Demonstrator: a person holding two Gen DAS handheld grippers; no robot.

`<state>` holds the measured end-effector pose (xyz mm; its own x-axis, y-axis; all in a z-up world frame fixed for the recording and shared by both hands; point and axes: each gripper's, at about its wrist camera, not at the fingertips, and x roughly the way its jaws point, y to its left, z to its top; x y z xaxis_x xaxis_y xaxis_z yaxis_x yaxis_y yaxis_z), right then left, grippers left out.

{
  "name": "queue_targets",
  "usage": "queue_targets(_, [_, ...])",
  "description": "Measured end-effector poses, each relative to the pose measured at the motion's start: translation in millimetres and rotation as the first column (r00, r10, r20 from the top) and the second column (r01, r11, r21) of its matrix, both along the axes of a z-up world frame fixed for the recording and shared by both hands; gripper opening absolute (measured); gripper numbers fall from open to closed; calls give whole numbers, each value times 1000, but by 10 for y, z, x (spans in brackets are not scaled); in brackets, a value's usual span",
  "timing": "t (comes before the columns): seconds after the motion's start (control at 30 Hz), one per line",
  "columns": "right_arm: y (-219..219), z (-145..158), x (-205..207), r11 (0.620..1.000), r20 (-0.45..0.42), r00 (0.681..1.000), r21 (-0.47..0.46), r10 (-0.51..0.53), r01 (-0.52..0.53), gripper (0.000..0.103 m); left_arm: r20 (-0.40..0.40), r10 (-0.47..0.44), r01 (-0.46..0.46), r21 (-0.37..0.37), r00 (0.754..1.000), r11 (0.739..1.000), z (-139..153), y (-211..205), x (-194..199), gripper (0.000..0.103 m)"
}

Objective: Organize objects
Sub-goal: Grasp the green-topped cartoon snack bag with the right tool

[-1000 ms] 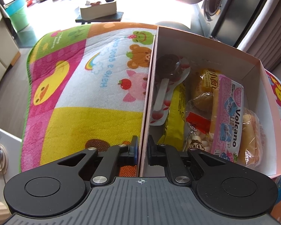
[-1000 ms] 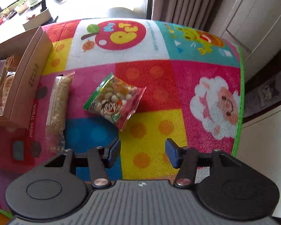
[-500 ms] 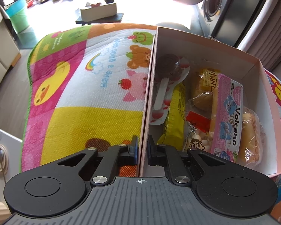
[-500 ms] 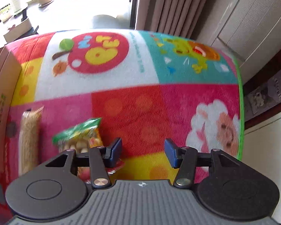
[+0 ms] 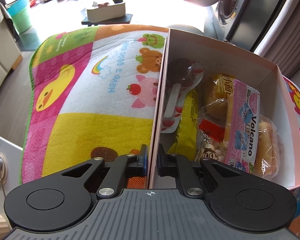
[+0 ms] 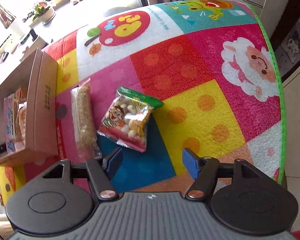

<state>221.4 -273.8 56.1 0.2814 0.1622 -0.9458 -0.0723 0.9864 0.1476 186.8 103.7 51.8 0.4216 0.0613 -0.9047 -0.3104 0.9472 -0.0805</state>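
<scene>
My left gripper point(image 5: 151, 159) is shut on the near left wall of a pink cardboard box point(image 5: 220, 48). Inside lie several snack packs, among them a pink Volcano pack point(image 5: 245, 124), a yellow pack point(image 5: 187, 124) and wrapped buns point(image 5: 217, 98). In the right wrist view my right gripper point(image 6: 152, 161) stands open above the colourful play mat point(image 6: 200, 64), with nothing between its fingers. Just beyond its left finger lies a clear bag of round biscuits point(image 6: 128, 118) with a green top. Left of that lies a long clear pack of grains point(image 6: 84, 116), beside the box point(image 6: 42, 108).
The mat covers a table whose green-trimmed right edge point(image 6: 278, 92) drops off to a white cabinet. Past the far edge are a washing machine point(image 5: 228, 4), a low stand with a tissue box point(image 5: 106, 13), a teal bin point(image 5: 20, 14) and potted plants.
The right gripper swung away and back: the biscuit bag slid down behind its left finger half a second ago and now lies in full view again, nearer and rotated. The left gripper has stayed on the box wall.
</scene>
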Motion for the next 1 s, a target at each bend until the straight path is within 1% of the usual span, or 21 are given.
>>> queue_targets(0.07, [73,-5,110,999,23,999,20,-31,30,66,1,-1,1,-1,1000,1000,0,-1,0,11])
queue_targets(0.13, [172,-37,214,998,44,998,20,-52,52,66,4,-5,5,0,1000,1000,-3,-2,-1,11])
queue_targets(0.2, [309,-101,292,999,62,997,-19,-42,44,68,7,-8,8,1,1000,1000,-4,-5,-6,11])
queue_targets(0.27, [463,-152,335,997,94,995,-75,-20,27,72,7,-16,15,6,1000,1000,-4,-13,-13,11])
queue_targets(0.33, [571,-160,331,993,113,994,-114,10,3,70,5,-22,22,8,1000,1000,1,-15,-17,11])
queue_targets(0.37, [602,-163,318,992,120,993,-130,21,-5,65,2,-25,25,7,1000,1000,3,-16,-15,11])
queue_targets(0.4, [627,-165,303,989,124,992,-146,30,-12,59,-2,-28,28,7,1000,1000,4,-16,-13,11])
queue_targets(0.43, [653,-162,288,986,128,991,-167,50,-28,57,-6,-30,30,7,1000,1000,6,-17,-10,11])
queue_targets(0.5, [666,-147,256,985,110,992,-168,60,-41,52,-14,-36,36,7,999,999,8,-22,-6,11])
queue_targets(0.6, [680,-76,137,984,80,996,-177,50,-35,51,-28,-57,58,4,998,998,11,-27,0,11])
queue_targets(0.7, [729,116,-96,979,55,997,-198,61,-49,51,-30,-83,83,-3,996,997,12,-16,-2,11])
queue_targets(0.83, [878,445,-509,973,-8,993,-197,119,-119,51,-30,-98,97,-30,995,995,7,33,0,11])
queue_targets(0.93, [1075,633,-816,970,-70,984,-172,162,-172,51,-31,-103,102,-54,994,993,0,74,8,11])
queue_targets(1.0, [1236,704,-967,969,-110,977,-149,180,-196,51,-32,-112,110,-65,993,992,-3,91,10,11])
